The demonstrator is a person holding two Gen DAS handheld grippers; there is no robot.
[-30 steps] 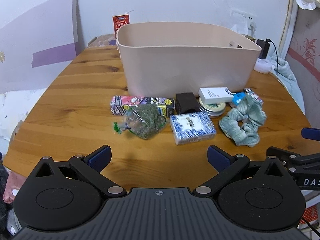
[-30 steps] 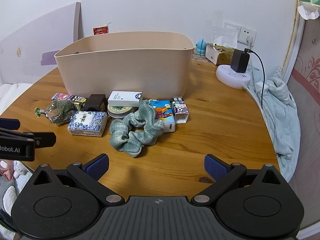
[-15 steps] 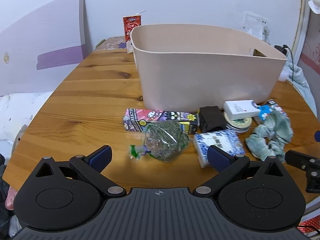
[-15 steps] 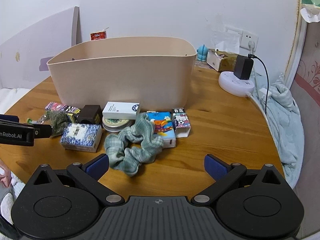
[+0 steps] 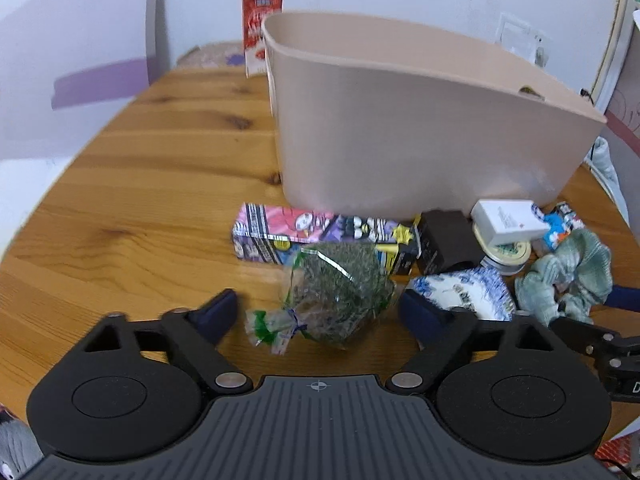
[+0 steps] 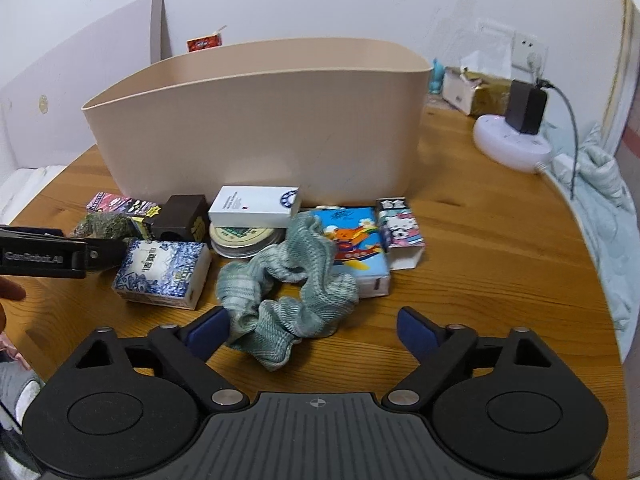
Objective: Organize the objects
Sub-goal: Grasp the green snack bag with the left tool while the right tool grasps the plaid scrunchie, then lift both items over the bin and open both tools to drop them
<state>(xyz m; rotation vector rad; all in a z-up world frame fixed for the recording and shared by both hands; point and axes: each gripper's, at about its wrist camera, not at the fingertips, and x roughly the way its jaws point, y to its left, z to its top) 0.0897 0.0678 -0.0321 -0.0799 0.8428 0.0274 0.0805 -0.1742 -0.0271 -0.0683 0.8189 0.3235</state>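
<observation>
My left gripper [image 5: 316, 312] has just been narrowing its jaws around a clear bag of dried green herbs [image 5: 340, 296], tied at the neck with green; the pads flank the bag without pressing it. My right gripper [image 6: 312, 324] has also just been closing, its left pad at the edge of a pale green scrunchie [image 6: 288, 280], nothing gripped. Both things lie on a round wooden table [image 6: 480, 240], in front of a tall beige bin [image 6: 260, 128]. Small boxes and a round tin [image 6: 244, 240] crowd between them. Behind stands a white wall [image 6: 320, 0] with a socket.
</observation>
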